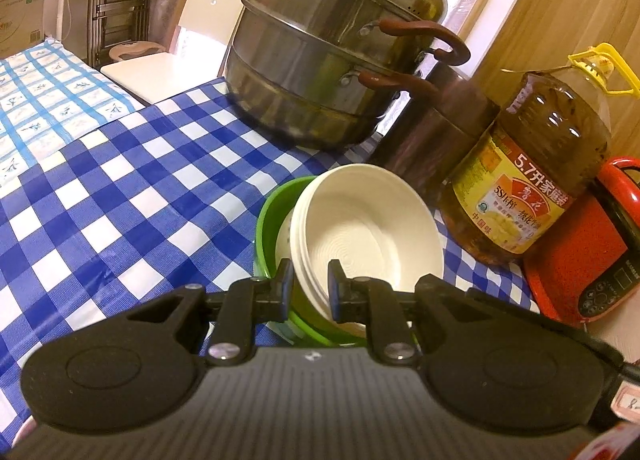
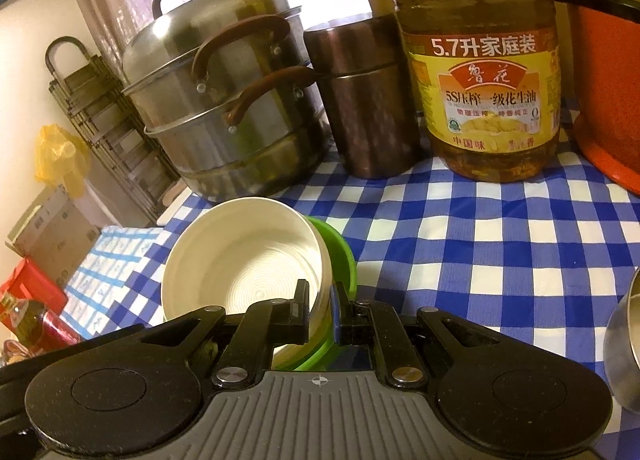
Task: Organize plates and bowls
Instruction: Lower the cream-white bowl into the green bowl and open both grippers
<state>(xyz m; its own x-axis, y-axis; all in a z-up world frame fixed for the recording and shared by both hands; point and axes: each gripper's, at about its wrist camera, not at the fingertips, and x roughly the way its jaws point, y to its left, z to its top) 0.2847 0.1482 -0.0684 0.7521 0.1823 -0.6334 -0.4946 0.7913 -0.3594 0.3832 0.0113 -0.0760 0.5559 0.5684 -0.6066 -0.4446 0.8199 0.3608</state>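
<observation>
A stack of white bowls (image 1: 360, 227) sits nested in a green bowl (image 1: 266, 227) on the blue checked tablecloth (image 1: 120, 187), tilted toward the camera. My left gripper (image 1: 310, 284) is shut on the near rims of the white bowls, one finger inside the top bowl and one between the stack and the green wall. In the right wrist view the white bowls (image 2: 248, 260) and green bowl (image 2: 340, 252) appear from the opposite side. My right gripper (image 2: 320, 302) is shut on their rim, its left finger inside the white bowl. I cannot tell whether the stack rests on the table.
Behind the bowls stand a steel steamer pot (image 1: 332, 59), a copper canister (image 1: 436, 131), a large oil bottle (image 1: 536, 163) and a red appliance (image 1: 588, 252). A metal cup (image 2: 628, 344) is at the right edge. A chair (image 1: 160, 63) stands past the table's far edge.
</observation>
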